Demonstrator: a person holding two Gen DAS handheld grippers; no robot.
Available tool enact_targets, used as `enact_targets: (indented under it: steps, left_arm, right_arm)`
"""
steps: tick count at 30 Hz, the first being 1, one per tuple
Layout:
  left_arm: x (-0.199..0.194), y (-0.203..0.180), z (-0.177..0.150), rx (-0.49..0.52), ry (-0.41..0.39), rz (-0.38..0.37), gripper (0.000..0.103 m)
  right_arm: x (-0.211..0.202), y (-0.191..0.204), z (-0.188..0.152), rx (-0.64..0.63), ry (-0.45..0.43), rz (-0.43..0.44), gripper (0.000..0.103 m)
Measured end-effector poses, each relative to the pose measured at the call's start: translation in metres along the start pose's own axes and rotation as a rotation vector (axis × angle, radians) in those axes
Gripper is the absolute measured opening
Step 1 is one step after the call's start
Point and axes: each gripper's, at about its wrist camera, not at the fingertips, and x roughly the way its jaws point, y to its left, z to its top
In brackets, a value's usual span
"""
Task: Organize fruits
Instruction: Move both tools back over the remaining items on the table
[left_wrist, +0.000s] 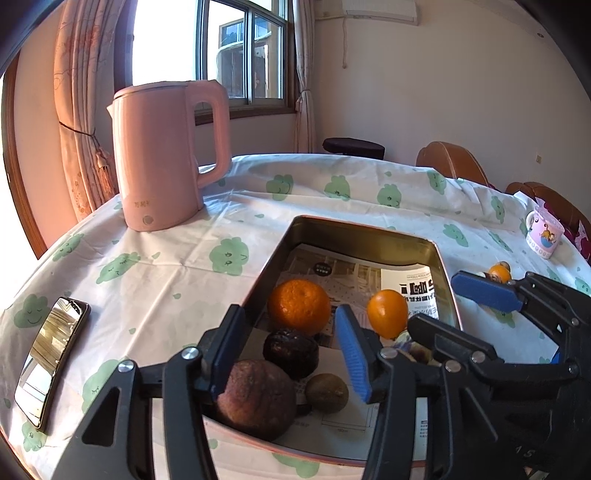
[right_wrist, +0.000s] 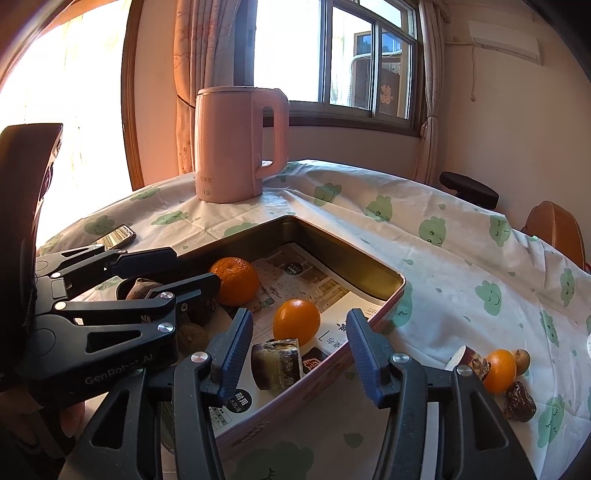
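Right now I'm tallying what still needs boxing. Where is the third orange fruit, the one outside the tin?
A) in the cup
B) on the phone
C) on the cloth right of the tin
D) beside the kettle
C: the small orange sits on the tablecloth right of the tin.

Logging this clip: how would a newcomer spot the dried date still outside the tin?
Start at the metal tin on the tablecloth, then look to the small cluster of items on the cloth at its right. The date lies nearest the camera there, just below the small orange: dark brown, wrinkled and glossy, unlike its smooth neighbour.
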Motion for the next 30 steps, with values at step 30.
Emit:
enact_targets:
  steps: [30]
  left_arm:
    - [0.011,-0.152,0.025,0.162,0.002,-0.184,0.087]
  right_arm:
    - [-0.043,-0.169,-0.049,0.239,0.127,-0.218,0.061]
